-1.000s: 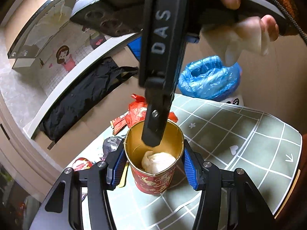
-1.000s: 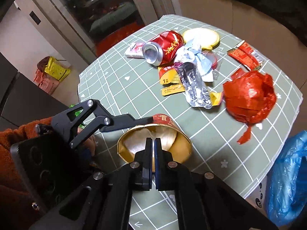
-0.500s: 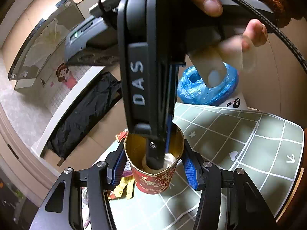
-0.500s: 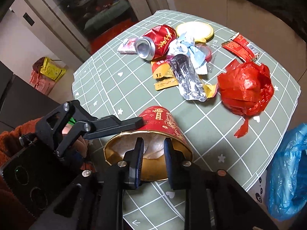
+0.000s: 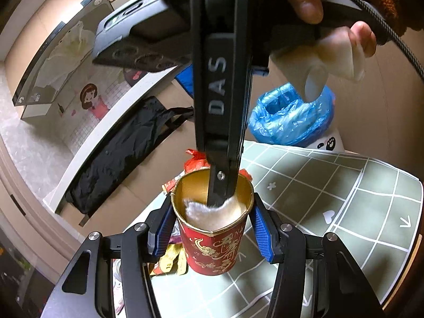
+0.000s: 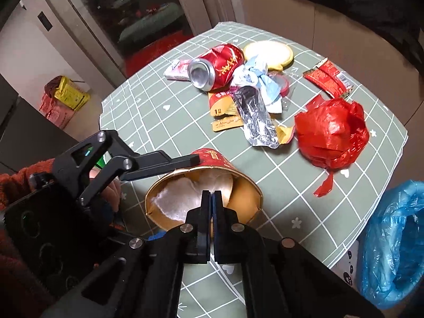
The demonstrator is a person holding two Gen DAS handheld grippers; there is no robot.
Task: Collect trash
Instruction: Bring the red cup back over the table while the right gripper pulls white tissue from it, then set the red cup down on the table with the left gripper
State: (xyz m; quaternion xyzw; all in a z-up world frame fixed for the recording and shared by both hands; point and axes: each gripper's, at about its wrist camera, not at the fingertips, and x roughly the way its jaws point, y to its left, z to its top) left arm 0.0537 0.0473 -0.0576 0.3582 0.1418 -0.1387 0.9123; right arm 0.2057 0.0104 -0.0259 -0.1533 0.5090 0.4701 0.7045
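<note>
My left gripper (image 5: 212, 228) is shut on a red and gold paper cup (image 5: 213, 246) and holds it over the green gridded table (image 5: 344, 212). The cup also shows in the right wrist view (image 6: 212, 159). A white tissue (image 5: 212, 212) sits inside the cup, also seen in the right wrist view (image 6: 180, 198). My right gripper (image 6: 212, 198) reaches down into the cup's mouth with its fingers together, pinching the tissue; it shows from outside in the left wrist view (image 5: 220, 198).
On the table lie a crumpled red plastic bag (image 6: 331, 135), a red drink can (image 6: 217, 66), a silver wrapper (image 6: 257, 116), a yellow lid (image 6: 267, 53) and a red sachet (image 6: 328, 76). A bin with a blue liner (image 6: 394, 243) stands beside the table, also in the left wrist view (image 5: 288, 116).
My right gripper opened half a second ago inside the cup and is now shut again on the tissue. The tissue has risen toward the cup's rim. The cup stays in my left gripper.
</note>
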